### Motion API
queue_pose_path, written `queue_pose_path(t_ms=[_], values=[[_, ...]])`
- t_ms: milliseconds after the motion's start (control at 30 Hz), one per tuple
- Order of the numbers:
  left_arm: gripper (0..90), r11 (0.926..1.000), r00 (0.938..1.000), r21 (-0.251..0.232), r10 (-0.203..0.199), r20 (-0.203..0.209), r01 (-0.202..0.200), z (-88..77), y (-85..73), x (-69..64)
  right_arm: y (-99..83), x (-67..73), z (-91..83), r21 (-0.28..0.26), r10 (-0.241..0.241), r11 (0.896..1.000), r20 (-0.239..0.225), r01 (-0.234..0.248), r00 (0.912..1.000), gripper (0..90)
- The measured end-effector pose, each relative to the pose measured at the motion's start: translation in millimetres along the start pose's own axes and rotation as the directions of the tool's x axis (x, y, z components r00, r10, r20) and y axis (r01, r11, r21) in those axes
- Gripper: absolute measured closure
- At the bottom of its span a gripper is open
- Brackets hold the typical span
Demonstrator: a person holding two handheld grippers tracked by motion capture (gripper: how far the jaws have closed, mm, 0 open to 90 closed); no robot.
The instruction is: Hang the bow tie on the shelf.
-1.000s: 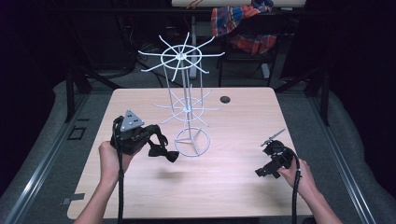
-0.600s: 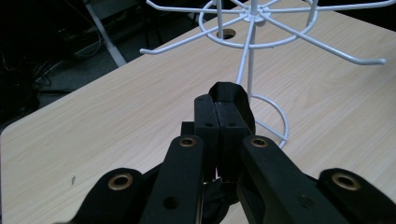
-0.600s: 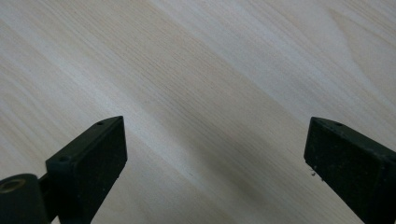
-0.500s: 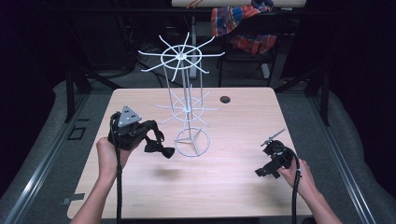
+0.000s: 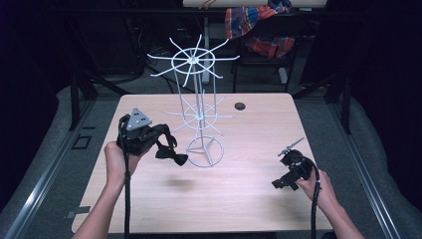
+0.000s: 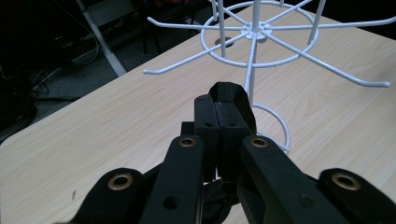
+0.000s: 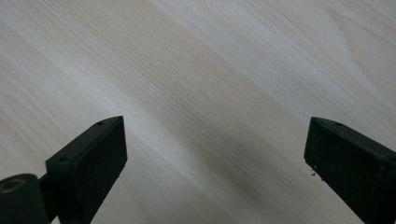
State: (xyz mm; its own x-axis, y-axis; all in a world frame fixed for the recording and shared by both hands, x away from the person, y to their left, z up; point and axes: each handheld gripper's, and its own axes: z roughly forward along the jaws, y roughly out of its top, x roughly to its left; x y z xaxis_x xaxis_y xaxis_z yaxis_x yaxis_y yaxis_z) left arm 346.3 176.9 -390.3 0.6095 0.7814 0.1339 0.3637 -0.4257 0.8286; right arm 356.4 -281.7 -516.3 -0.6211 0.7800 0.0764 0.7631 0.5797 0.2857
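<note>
A white wire display rack (image 5: 199, 114) with two tiers of hooked arms stands in the middle of the wooden table (image 5: 249, 199). Just left of its ring base, my left gripper (image 5: 161, 142) hangs above the table, shut on the strap of a black bow tie (image 5: 174, 158) that dangles below the jaws. In the left gripper view the closed jaws (image 6: 217, 116) pinch a black strap loop (image 6: 233, 95), with the rack's lower tier (image 6: 254, 32) right behind. My right gripper (image 5: 283, 180) rests low at the table's right side. Its jaws (image 7: 215, 154) stand wide open over bare wood.
A small dark round spot (image 5: 240, 106) lies on the table behind the rack. A chair draped with plaid cloth (image 5: 259, 25) stands beyond the far edge. Dark floor and metal rails surround the table.
My left gripper has risen slightly with the bow tie still in its jaws. The right gripper has not moved.
</note>
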Motion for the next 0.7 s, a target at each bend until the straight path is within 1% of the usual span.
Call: queue_pose_path(t_ms=[67, 133, 200, 300, 433, 467, 500, 533, 567, 633, 700], values=[[89.3, 1.0000, 1.0000, -0.001, 0.002, 0.002, -0.002, 1.2, 0.9, 0.4, -0.3, 1.0, 1.1, -0.011, 0.014, 1.000, -0.010, -0.014, 0.9999, 5.5], [89.3, 1.0000, 1.0000, -0.001, 0.007, 0.003, -0.007, 1.9, 1.8, 1.2, -0.3, 1.1, 1.4, -0.015, 0.010, 1.000, -0.006, -0.010, 0.9999, 5.5], [89.3, 1.0000, 1.0000, -0.009, 0.002, 0.006, -0.002, 2.9, 2.6, 1.8, -0.2, 1.2, 1.3, -0.015, 0.008, 1.000, -0.005, -0.009, 1.0000, 5.5], [89.2, 0.9999, 0.9999, -0.006, 0.010, 0.007, -0.010, 4.3, 3.2, 4.3, -0.1, 0.6, 2.0, -0.011, 0.006, 1.000, -0.005, -0.006, 1.0000, 5.5], [89.2, 0.9999, 0.9999, -0.010, 0.004, 0.013, -0.004, 7.7, 3.3, 7.0, 0.0, 0.3, 2.3, -0.011, 0.005, 1.000, -0.007, -0.005, 1.0000, 5.5], [89.2, 0.9999, 0.9999, -0.009, 0.007, 0.016, -0.007, 8.9, 3.4, 7.0, 0.1, 1.1, 2.7, -0.015, 0.016, 1.000, -0.018, -0.016, 0.9997, 5.4], [89.2, 0.9999, 0.9998, -0.008, 0.011, 0.015, -0.011, 10.1, 3.6, 6.7, 0.1, 1.7, 3.1, -0.020, 0.021, 1.000, -0.016, -0.021, 0.9996, 5.4], [89.2, 0.9999, 0.9997, -0.005, 0.014, 0.020, -0.014, 11.2, 3.8, 6.5, 0.4, 1.6, 2.8, -0.014, 0.019, 1.000, -0.019, -0.019, 0.9996, 5.4], [89.2, 0.9999, 0.9997, -0.010, 0.014, 0.021, -0.013, 12.4, 3.9, 6.1, 0.2, 2.1, 3.0, -0.020, 0.025, 0.999, -0.015, -0.025, 0.9996, 5.4], [89.2, 0.9998, 0.9994, -0.005, 0.021, 0.027, -0.021, 13.9, 4.4, 5.9, 0.2, 1.8, 3.7, -0.026, 0.024, 0.999, -0.015, -0.024, 0.9996, 5.4], [89.2, 0.9998, 0.9994, -0.010, 0.015, 0.030, -0.015, 15.2, 4.5, 5.6, 0.3, 1.6, 3.9, -0.024, 0.024, 0.999, -0.017, -0.025, 0.9996, 5.4]])
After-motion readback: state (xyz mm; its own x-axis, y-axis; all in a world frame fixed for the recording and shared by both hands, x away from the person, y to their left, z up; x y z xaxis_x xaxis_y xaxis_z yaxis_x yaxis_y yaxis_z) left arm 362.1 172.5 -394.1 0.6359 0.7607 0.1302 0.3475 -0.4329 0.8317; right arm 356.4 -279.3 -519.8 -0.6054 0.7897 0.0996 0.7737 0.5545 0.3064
